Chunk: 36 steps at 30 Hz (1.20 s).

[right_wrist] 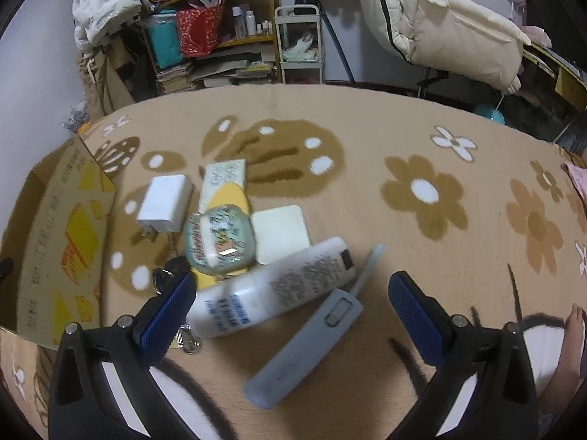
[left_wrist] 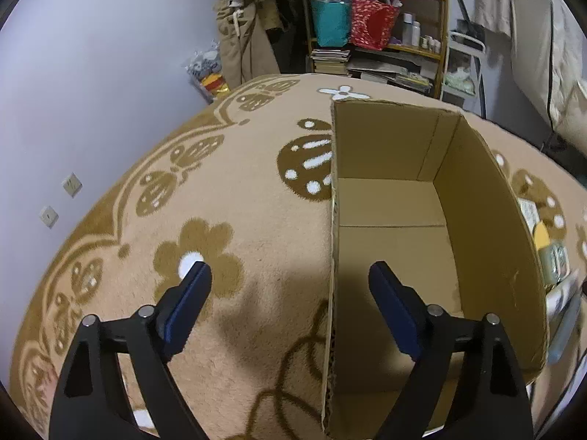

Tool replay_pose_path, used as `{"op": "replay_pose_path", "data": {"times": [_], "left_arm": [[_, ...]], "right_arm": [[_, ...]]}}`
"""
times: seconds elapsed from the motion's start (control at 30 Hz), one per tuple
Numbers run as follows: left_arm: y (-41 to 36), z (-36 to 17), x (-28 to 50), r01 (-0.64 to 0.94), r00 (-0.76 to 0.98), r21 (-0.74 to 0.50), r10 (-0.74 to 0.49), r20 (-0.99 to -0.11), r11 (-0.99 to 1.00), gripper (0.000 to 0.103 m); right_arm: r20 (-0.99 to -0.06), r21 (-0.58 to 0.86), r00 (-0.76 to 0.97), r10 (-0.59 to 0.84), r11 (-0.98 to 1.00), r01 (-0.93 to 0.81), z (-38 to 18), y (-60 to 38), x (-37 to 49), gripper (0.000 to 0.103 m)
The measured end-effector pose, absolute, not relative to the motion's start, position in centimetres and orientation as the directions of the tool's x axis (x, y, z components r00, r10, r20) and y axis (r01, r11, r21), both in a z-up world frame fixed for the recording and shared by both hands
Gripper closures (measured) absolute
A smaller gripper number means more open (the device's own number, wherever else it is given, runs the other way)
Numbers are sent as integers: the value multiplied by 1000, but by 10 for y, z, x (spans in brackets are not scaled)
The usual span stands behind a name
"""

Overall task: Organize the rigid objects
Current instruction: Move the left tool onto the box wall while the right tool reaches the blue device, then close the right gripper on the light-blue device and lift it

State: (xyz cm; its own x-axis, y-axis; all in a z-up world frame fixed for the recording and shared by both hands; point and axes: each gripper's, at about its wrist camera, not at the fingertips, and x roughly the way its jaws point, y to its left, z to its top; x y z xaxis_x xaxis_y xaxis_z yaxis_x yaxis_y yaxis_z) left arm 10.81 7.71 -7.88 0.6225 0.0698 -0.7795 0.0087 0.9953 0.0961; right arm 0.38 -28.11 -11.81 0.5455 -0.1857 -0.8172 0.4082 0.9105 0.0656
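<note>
A: Status near the cardboard box (left_wrist: 422,198)?
B: Left gripper (left_wrist: 290,275) spread, straddling its near wall, holding nothing. Right gripper (right_wrist: 293,286) spread over white bottle (right_wrist: 271,286) and grey case (right_wrist: 304,344).
A: Surroundings?
B: Charger (right_wrist: 165,203), round tin (right_wrist: 219,238) beside the box; patterned carpet (right_wrist: 367,220), shelf (right_wrist: 220,36) beyond.
</note>
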Motion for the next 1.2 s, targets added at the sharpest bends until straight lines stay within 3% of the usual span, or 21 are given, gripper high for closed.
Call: {"op": "replay_pose_path", "data": {"times": [0.1,0.23,0.27,0.33,0.5,0.67,0.77,1.2], "left_arm": [[78,-79,108,21,622,88,56,-781,996,28],[75,-85,110,45,601,89,44,-798,995,67],[75,-86,111,49,596,64,22,-802,997,69],[76,-87,111,50,594,42,5,-805,998,75],[72,-88,109,62,599,46,-1,-801,997,83],[66,-87,108,77,604,67,7,-797,995,88],[66,-87,108,77,603,62,3,-797,995,88],[65,-87,107,83,597,68,5,-802,994,91]], "right_arm": [[-853,26,483,-198,907,419,-132,-286,5,0],[-892,15,414,-179,906,424,-146,-287,8,0],[-898,14,403,-175,906,424,-148,-287,7,2],[-911,13,377,-165,904,427,-153,-288,8,16],[-928,99,365,-79,890,445,-162,-294,6,32],[-927,108,367,-72,887,448,-163,-291,4,36],[-942,85,326,-79,884,459,-169,-291,6,50],[-960,77,273,-62,879,470,-177,-288,7,51]]}}
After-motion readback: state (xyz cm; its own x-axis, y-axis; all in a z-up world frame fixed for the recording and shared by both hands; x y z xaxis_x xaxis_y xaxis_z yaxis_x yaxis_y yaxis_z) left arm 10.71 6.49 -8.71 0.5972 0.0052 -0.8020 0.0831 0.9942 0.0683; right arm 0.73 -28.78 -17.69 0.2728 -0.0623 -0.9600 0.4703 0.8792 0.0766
